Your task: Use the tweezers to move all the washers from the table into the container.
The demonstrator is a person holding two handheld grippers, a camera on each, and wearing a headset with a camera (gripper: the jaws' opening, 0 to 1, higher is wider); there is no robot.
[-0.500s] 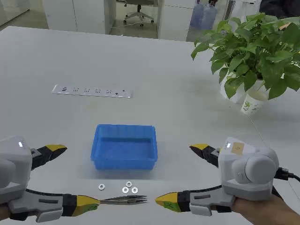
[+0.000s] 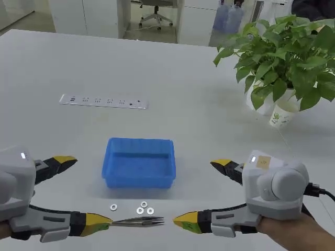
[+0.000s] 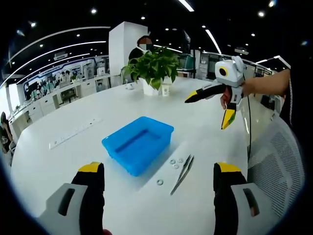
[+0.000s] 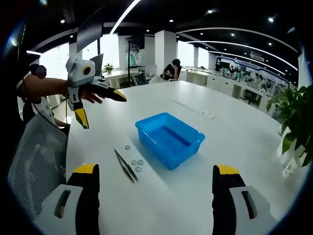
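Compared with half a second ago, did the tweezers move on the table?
No. The tweezers keep the same place, just on the near side of the four washers and the blue container.

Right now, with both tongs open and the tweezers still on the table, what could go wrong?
1. The tweezers lie flat and thin between the left tongs and the right tongs. A wide jaw may shove them instead of gripping them.
2. The washers lie close beside the tweezers, so a shove could scatter them.
3. The washers are tiny and flat, so one might slip out and land short of the container.
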